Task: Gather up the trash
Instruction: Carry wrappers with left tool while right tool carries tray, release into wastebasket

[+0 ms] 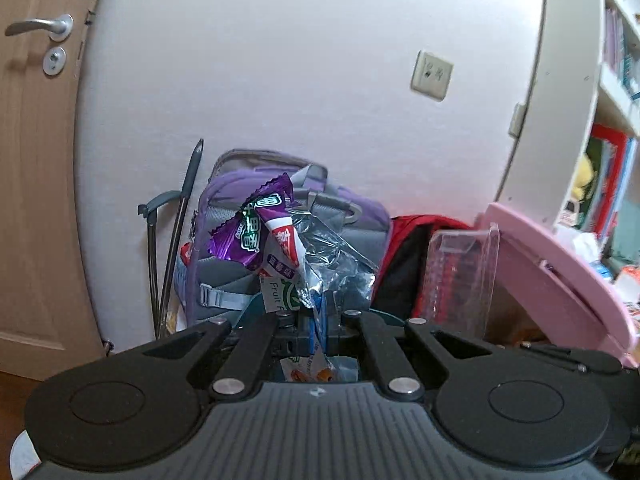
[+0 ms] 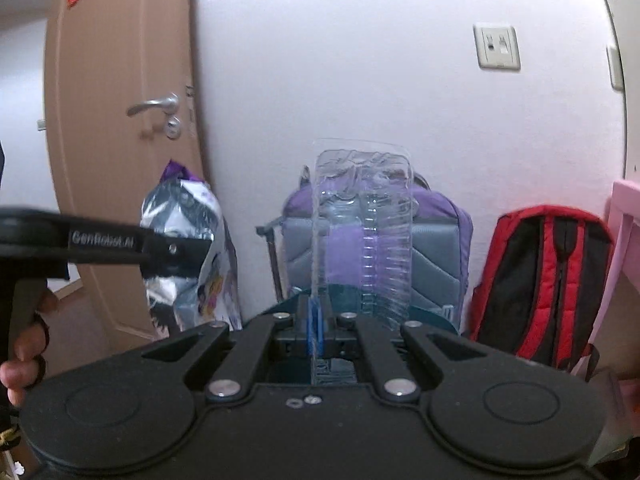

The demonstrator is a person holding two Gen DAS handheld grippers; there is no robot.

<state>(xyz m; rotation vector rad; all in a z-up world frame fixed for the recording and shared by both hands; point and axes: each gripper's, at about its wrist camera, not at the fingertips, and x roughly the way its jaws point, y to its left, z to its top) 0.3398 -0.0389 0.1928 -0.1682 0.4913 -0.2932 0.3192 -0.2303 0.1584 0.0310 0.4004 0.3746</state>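
Observation:
In the left wrist view my left gripper (image 1: 314, 318) is shut on a bunch of wrappers (image 1: 276, 236): a purple snack packet, a white one with red print and crumpled clear film, all sticking up above the fingers. In the right wrist view my right gripper (image 2: 316, 322) is shut on the edge of a clear plastic tray (image 2: 364, 232), which stands upright. That tray (image 1: 460, 276) also shows to the right in the left view. The left gripper (image 2: 200, 258), held by a hand (image 2: 24, 360), appears at the left with its bunch of wrappers (image 2: 188, 216).
Against the white wall stand a purple and grey backpack (image 2: 436, 256) and a red and black backpack (image 2: 544, 280). A wooden door (image 2: 116, 140) is at the left. A pink furniture edge (image 1: 560, 264) and shelves (image 1: 616, 80) are at the right. Dark poles (image 1: 176, 236) lean by the door.

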